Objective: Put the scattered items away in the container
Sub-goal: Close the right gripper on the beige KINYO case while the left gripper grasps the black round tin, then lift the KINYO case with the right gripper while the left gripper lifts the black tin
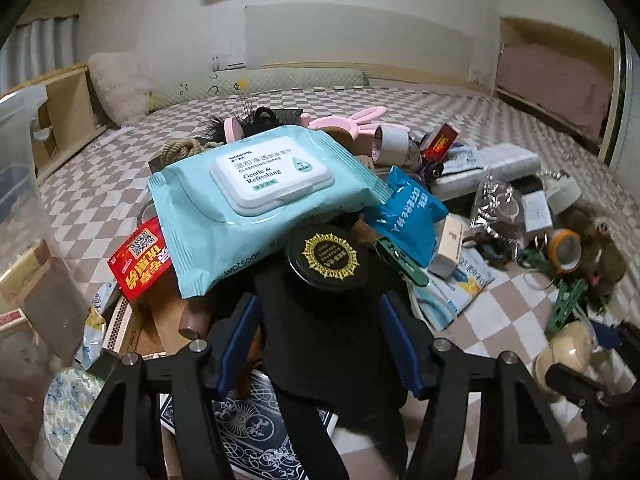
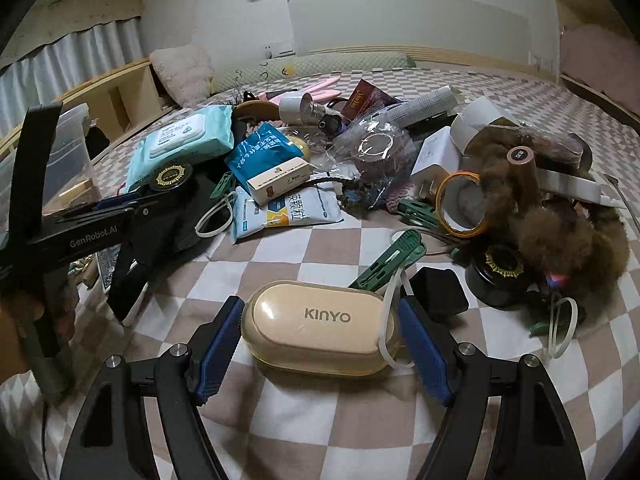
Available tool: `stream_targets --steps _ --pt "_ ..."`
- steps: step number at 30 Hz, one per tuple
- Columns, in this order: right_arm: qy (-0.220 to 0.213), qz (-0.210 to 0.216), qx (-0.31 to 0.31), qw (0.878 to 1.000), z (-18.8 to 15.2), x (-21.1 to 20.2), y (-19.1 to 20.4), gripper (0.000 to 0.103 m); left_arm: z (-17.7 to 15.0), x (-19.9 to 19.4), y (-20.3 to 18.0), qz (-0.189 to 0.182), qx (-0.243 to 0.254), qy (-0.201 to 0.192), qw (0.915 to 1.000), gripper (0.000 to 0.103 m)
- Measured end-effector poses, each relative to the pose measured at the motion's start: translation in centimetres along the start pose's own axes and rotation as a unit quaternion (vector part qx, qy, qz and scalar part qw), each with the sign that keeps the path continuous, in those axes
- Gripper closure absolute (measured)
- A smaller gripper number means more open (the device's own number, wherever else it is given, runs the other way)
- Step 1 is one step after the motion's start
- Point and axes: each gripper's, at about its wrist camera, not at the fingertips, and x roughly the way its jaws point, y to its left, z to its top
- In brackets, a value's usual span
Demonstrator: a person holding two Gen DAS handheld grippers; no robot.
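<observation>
Scattered items lie heaped on a checked bed [image 2: 280, 248]; reference thing: the pale blue wipes pack [image 1: 256, 200], which sits tilted on top of the heap. Clear plastic container [image 1: 16, 140]: left of the wipes pack and well apart from it, at the bed's edge. Red sachet [image 1: 140, 256]: at the pack's near-left corner, partly tucked beneath it. Blue sachet [image 1: 412, 216]: just right of the pack, touching its right edge. Black jar with a gold seal on its lid [image 1: 324, 258]: just in front of the pack, its lid against the pack's near edge, resting on a black cloth [image 1: 328, 340]. Left tool [image 1: 320, 304]: pointed down at the jar from the pack's near side, jaws about half way in, with the black cloth filling the space between the blue pads. Cannot tell whether the pads actually press on it, because black lies on black there. Beige KINYO case [image 2: 320, 328]: well to the near-right of the wipes pack, flat on bare sheet, logo up, a white loop draped over its right end. Right tool [image 2: 320, 304]: set wide around this case, one blue pad lying against each end, so it grips the case lengthwise; the case is down on the sheet. Green clip [image 2: 392, 260]: just behind the case, on the side away from the pack. Orange tape roll [image 2: 460, 204] and a brown furry bundle [image 2: 560, 232]: far right of the pack, touching each other.
</observation>
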Motion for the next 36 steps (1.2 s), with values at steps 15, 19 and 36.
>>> stream_targets --steps 15,19,36 --pt "-0.001 0.014 0.015 1.000 -0.1 0.1 -0.5 0.024 1.0 1.3 -1.2 0.022 0.034 0.008 0.9991 0.052" --pt "-0.001 0.015 0.016 1.000 -0.1 0.1 -0.6 0.024 1.5 1.9 -1.8 0.027 0.049 0.001 0.9984 0.052" --pt "-0.003 0.006 0.009 1.000 -0.1 -0.1 -0.3 0.024 2.2 3.1 -2.8 0.043 0.085 0.004 0.9955 0.053"
